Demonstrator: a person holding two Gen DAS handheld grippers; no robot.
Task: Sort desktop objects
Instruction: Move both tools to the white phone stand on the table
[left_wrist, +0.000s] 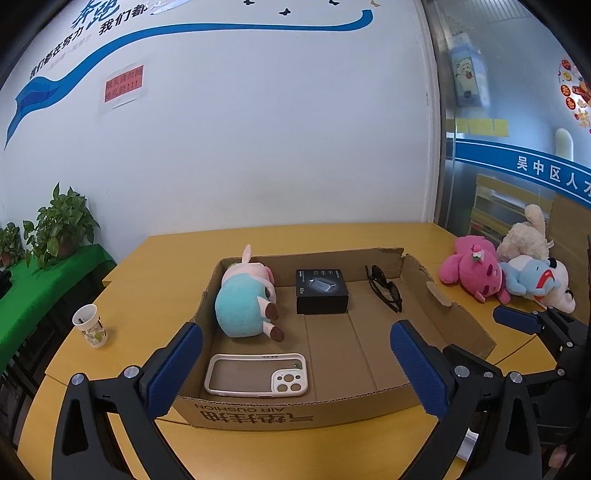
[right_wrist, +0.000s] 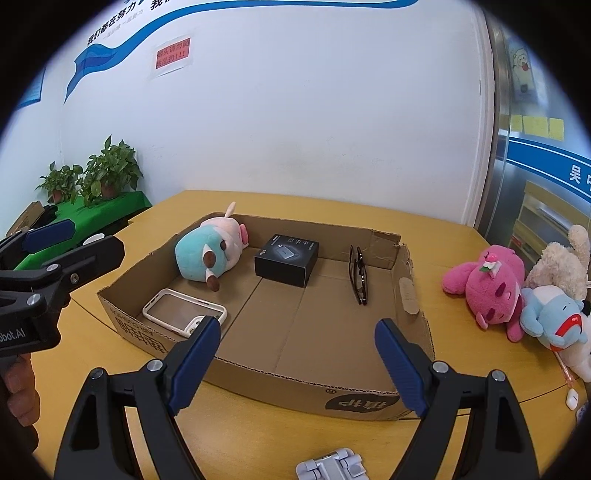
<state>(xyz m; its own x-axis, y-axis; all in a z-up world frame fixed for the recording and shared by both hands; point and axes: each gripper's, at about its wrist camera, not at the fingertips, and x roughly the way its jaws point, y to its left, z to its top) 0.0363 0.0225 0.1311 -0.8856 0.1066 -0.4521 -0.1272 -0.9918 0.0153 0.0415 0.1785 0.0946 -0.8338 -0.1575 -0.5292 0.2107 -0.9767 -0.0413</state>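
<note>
A shallow cardboard box (left_wrist: 439, 295) (right_wrist: 417, 314) lies on the yellow table. In it are a teal-and-pink plush (left_wrist: 245, 297) (right_wrist: 210, 251), a black carton (left_wrist: 321, 291) (right_wrist: 287, 259), dark sunglasses (left_wrist: 386, 288) (right_wrist: 359, 275) and a white phone case (left_wrist: 256, 374) (right_wrist: 181, 313). My left gripper (left_wrist: 295, 354) hovers open over the box's near wall with nothing between its fingers. My right gripper (right_wrist: 297, 349) is open too, above the box's near right part, holding nothing. Right of the box lie a pink plush (left_wrist: 474, 272) (right_wrist: 487, 286), a blue-and-white plush (left_wrist: 535, 282) (right_wrist: 557, 317) and a cream plush (left_wrist: 526, 236) (right_wrist: 561, 262).
A paper cup (left_wrist: 90, 325) stands on the table left of the box. Potted plants (left_wrist: 61, 225) (right_wrist: 99, 173) sit on a green-covered stand by the wall. A grey hinged piece (right_wrist: 330, 466) and a small white object (right_wrist: 571, 398) lie on the table near me.
</note>
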